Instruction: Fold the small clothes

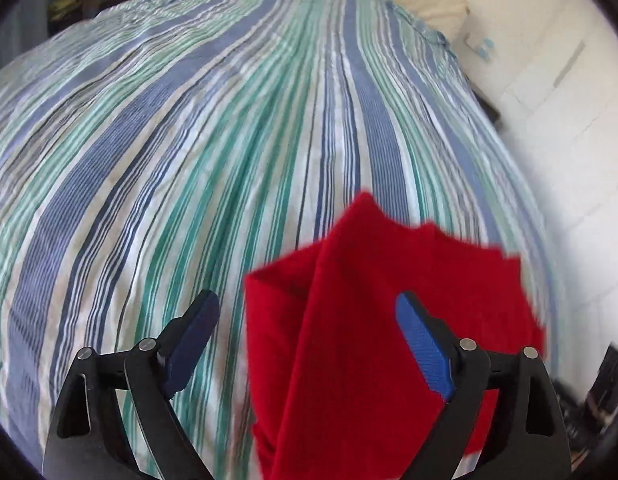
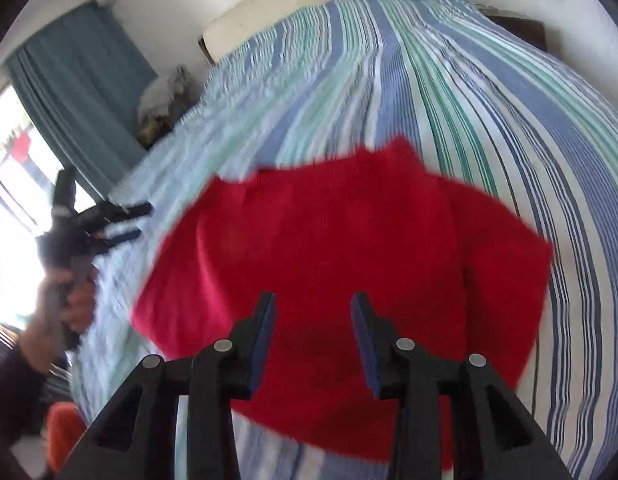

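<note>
A: Where is the red knit garment [image 2: 341,264]?

B: On the striped bed cover [image 1: 149,160]. The left hand-held gripper [image 1: 309,344] stands wide apart, the right hand-held gripper [image 2: 313,340] partly apart; neither holds it.

A: How will it handle?

B: Probably soft, light, floppy. Better to pinch an edge corner.

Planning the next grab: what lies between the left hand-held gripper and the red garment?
Only bare striped bedsheet separates the left hand-held gripper from the red garment, as the right wrist view shows.
</note>
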`<action>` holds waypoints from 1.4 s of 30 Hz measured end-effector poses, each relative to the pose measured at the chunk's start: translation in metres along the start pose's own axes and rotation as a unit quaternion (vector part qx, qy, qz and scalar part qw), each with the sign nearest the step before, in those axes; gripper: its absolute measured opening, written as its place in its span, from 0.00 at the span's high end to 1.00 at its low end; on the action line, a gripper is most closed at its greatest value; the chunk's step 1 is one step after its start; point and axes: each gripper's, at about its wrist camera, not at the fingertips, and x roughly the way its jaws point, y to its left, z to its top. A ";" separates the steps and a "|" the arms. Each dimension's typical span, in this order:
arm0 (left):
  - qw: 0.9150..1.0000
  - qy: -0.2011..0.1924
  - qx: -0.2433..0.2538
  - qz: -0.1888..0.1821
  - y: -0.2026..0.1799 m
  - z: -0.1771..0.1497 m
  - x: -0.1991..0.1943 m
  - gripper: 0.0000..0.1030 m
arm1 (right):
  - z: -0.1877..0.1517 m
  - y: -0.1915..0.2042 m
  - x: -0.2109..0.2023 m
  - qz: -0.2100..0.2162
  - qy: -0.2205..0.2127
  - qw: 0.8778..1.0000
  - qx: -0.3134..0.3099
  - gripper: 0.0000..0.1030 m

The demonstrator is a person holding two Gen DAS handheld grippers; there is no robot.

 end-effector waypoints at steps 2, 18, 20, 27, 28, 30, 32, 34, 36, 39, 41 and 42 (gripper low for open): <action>0.992 0.041 0.094 0.075 -0.014 -0.042 0.013 0.14 | -0.037 -0.029 0.007 -0.072 0.042 0.996 0.032 0.70; 0.995 -0.004 0.054 0.079 -0.015 -0.213 -0.098 0.09 | -0.175 0.044 -0.093 -0.094 -0.042 0.993 0.052 0.39; 0.995 -0.009 0.052 0.082 -0.016 -0.219 -0.101 0.09 | -0.188 0.043 -0.089 -0.088 -0.029 0.993 0.071 0.39; 0.992 -0.033 0.059 0.102 -0.016 -0.222 -0.115 0.09 | -0.195 0.052 -0.088 -0.105 -0.031 0.993 0.053 0.39; 0.992 -0.035 0.059 0.103 -0.015 -0.221 -0.116 0.09 | -0.196 0.053 -0.086 -0.106 -0.030 0.992 0.055 0.39; 0.992 -0.037 0.060 0.107 -0.014 -0.223 -0.117 0.09 | -0.198 0.053 -0.085 -0.107 -0.028 0.992 0.057 0.39; 0.991 -0.042 0.062 0.112 -0.013 -0.223 -0.119 0.09 | -0.201 0.054 -0.084 -0.110 -0.026 0.992 0.053 0.39; 0.990 -0.044 0.064 0.117 -0.013 -0.223 -0.119 0.09 | -0.202 0.055 -0.084 -0.112 -0.026 0.992 0.051 0.39; 0.990 -0.044 0.063 0.121 -0.011 -0.224 -0.118 0.09 | -0.202 0.055 -0.085 -0.110 -0.028 0.992 0.052 0.39; 0.989 -0.041 0.059 0.126 -0.003 -0.227 -0.114 0.09 | -0.194 0.048 -0.083 -0.088 -0.022 0.994 0.064 0.39; 0.990 -0.036 0.053 0.126 0.006 -0.232 -0.111 0.09 | -0.173 0.032 -0.085 -0.067 -0.026 0.994 0.086 0.39; 0.990 -0.031 0.048 0.126 0.010 -0.235 -0.109 0.09 | -0.159 0.022 -0.091 -0.070 -0.039 0.992 0.100 0.39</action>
